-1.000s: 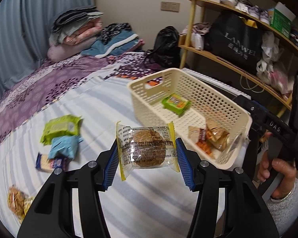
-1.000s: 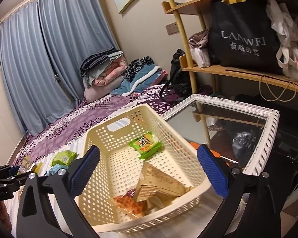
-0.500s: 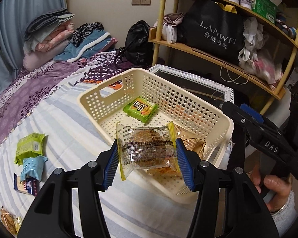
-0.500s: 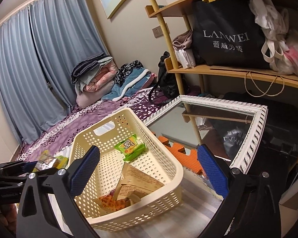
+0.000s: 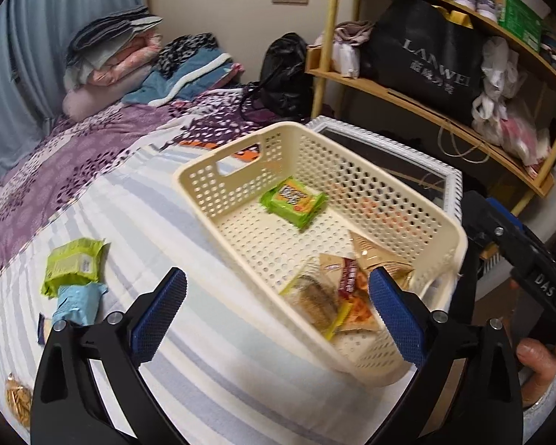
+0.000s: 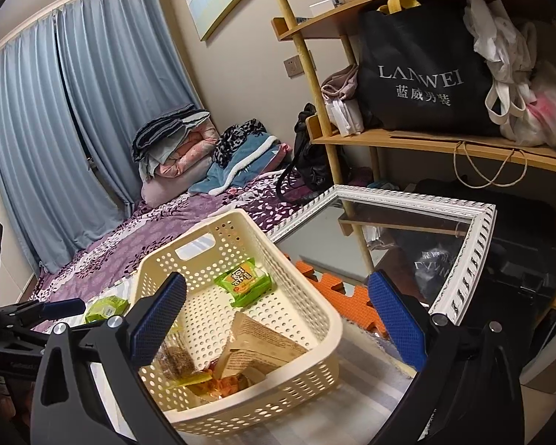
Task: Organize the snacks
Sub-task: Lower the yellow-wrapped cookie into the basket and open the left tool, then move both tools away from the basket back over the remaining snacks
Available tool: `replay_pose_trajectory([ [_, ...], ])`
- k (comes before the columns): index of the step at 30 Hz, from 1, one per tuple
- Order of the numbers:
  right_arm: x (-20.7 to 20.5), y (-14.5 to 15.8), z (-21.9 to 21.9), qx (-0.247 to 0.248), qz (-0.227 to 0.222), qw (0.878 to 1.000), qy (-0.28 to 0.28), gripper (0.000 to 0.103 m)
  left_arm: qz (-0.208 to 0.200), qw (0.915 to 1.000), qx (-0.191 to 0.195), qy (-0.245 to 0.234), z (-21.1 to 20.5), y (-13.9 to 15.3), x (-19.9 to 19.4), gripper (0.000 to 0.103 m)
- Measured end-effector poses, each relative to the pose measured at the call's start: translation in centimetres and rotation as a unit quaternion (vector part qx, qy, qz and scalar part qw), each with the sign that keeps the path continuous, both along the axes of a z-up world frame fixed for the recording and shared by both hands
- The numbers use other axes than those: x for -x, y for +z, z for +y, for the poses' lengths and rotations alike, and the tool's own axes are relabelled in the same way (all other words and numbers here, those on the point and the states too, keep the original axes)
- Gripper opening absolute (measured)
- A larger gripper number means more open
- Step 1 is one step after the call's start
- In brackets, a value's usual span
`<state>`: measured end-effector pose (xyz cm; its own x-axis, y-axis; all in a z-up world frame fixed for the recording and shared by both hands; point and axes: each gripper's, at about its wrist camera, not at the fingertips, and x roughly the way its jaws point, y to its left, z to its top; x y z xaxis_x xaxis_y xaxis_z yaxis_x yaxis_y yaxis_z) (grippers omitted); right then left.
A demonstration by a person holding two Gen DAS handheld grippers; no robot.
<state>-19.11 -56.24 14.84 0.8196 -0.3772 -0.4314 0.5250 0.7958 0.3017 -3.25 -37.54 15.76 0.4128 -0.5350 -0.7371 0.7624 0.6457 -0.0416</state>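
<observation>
Lying in the near end of the cream basket [image 5: 352, 170] is the brown cake in its clear wrapper [image 5: 313, 302], blurred in the left view and pressing against an orange-red packet [image 5: 356, 296] and a tan paper packet [image 5: 378, 256]. A green packet [image 5: 294, 200] is sitting alone toward the far end of the basket, near the handle slot. The basket is resting on the striped bedcover [image 5: 137, 207], close to the edge of the bed. The left gripper [image 5: 278, 315] is hovering just above the near rim with its blue pads spread wide and nothing between them. The right gripper [image 6: 276, 319] is also gaping open and empty, pointing over the basket's other side, and the person's hand [image 5: 537, 367] is showing at its handle in the left view. Outside the basket, a green pack [image 5: 72, 263], a light blue pack [image 5: 79, 302] and a dark-edged pack [image 5: 42, 330] are lying together on the bedcover, with a bag of yellow sticks [image 5: 18, 400] nearer the left edge. Beyond the bed a white-framed mirror [image 6: 459, 259] is leaning by wooden shelves [image 6: 444, 141] that are holding a black bag [image 6: 419, 74].
</observation>
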Motion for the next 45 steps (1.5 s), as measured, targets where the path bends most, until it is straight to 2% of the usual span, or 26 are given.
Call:
replay_pose_trajectory([
  [12, -1.1, 1.6, 2.4, 0.014, -0.002, 1.000, 0.023, 0.098, -0.021, 0.9988, 0.006, 0.044, 3.6, 0.5, -1.0, 0.100],
  [24, -2.8, 3.3, 6.5, 0.038, 0.002, 0.997, 0.067, 0.098, -0.029, 0.9952, 0.035, 0.087, 8.9, 1.5, -2.1, 0.100],
  [36, -5.5, 4.4, 12.6, 0.060, 0.013, 0.989, 0.132, 0.098, -0.043, 0.9864, 0.048, 0.151, 16.4, 1.7, -2.9, 0.100],
  [45, -7.5, 4.3, 17.2, 0.061, 0.024, 0.981, 0.182, 0.098, -0.044, 0.9757, 0.054, 0.208, 22.6, 1.1, -3.9, 0.100],
])
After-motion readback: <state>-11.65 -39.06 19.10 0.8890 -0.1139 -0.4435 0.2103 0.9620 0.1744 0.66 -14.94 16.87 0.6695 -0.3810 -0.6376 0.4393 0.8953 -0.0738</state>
